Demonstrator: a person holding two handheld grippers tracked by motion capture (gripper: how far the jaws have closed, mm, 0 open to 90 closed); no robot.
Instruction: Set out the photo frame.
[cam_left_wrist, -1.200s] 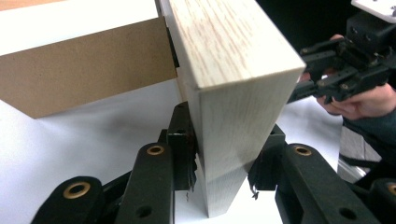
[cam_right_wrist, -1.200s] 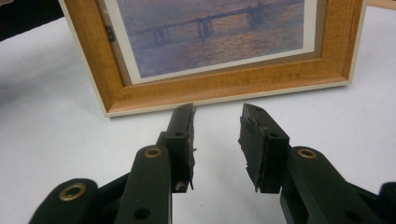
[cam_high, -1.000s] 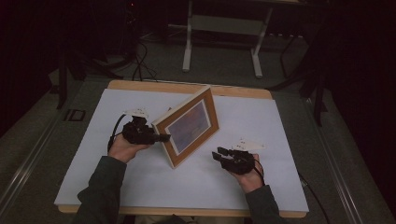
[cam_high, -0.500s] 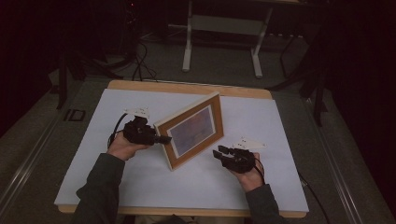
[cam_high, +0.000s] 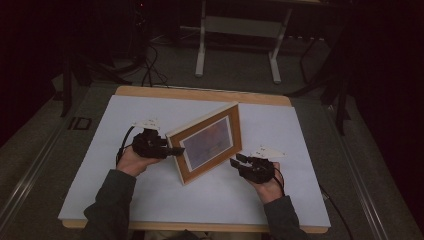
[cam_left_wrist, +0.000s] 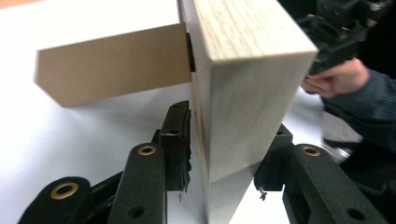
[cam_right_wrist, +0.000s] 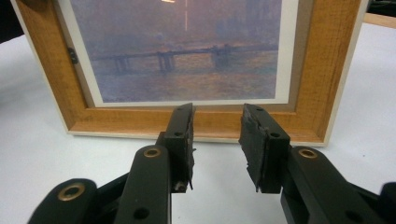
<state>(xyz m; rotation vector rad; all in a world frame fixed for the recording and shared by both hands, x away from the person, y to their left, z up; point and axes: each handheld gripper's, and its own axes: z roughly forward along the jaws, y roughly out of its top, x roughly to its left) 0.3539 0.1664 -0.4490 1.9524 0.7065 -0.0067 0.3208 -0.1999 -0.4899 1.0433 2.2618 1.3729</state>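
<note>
The picture frame (cam_high: 207, 142) stands upright mid-surface on its cardboard strut (cam_left_wrist: 112, 65). Left gripper (cam_high: 175, 150) straddles its side edge, jaws just easing apart, seemingly off the wood; right gripper (cam_right_wrist: 215, 140) gapes empty. Stiff, light, probably glazed (grip the wood).

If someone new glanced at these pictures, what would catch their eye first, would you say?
The wooden picture frame standing upright mid-table, showing a hazy bridge print. The left gripper straddles its left edge, its jaws having just been opening; the pads look slightly clear of the wood. The right gripper waits open before its lower front edge.
</note>
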